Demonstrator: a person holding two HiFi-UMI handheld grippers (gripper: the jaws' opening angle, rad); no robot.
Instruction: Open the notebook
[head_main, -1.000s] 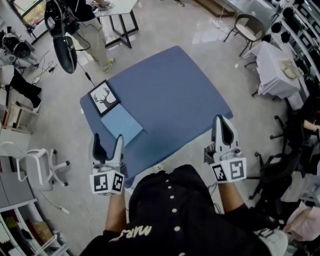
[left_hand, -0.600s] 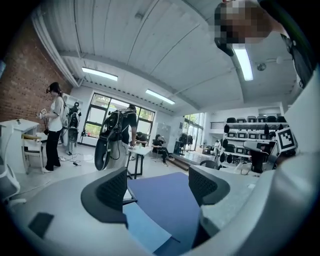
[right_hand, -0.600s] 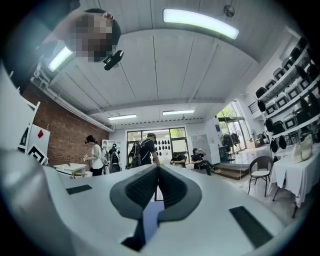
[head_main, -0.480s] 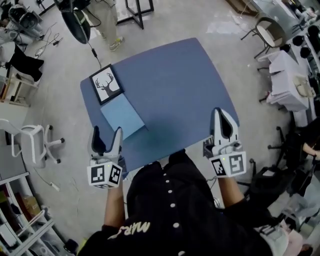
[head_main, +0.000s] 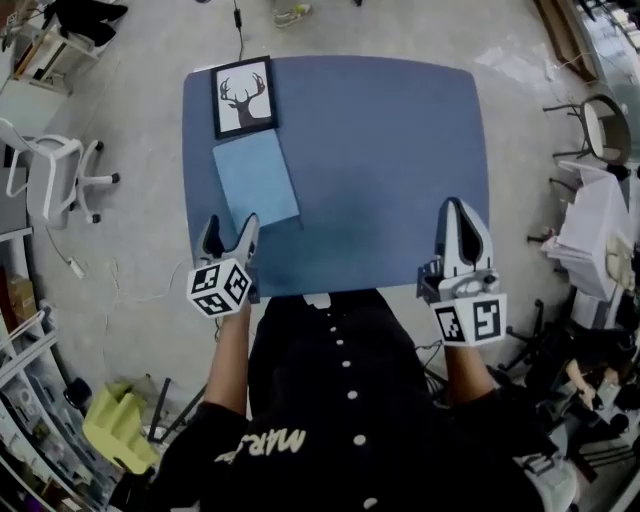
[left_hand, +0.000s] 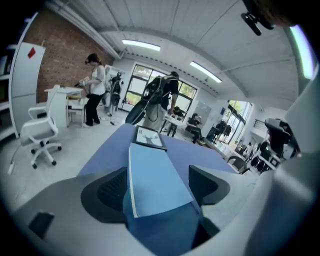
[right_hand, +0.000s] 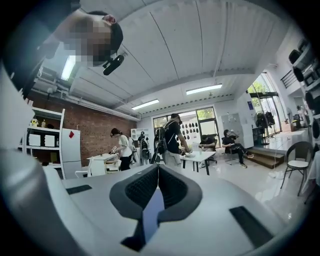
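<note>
A closed light-blue notebook (head_main: 255, 180) lies flat on the left part of the blue table (head_main: 380, 150). My left gripper (head_main: 230, 226) is at the notebook's near edge and stands open. In the left gripper view the notebook's (left_hand: 156, 175) near end sits between the two dark pads (left_hand: 111, 192), which are apart from it on both sides. My right gripper (head_main: 462, 208) hovers over the table's near right edge, far from the notebook. In its own view the right gripper (right_hand: 157, 172) is shut, with only a sliver of blue table showing below the tips.
A black-framed deer picture (head_main: 245, 95) lies just beyond the notebook at the table's far left corner, also seen as the picture (left_hand: 150, 136). A white office chair (head_main: 55, 180) stands left of the table. People and desks (right_hand: 172, 137) are across the room.
The head view has swung so the table looks squared and nearer. My left gripper has come forward to the notebook's near edge. The right gripper now reaches over the table's near edge.
</note>
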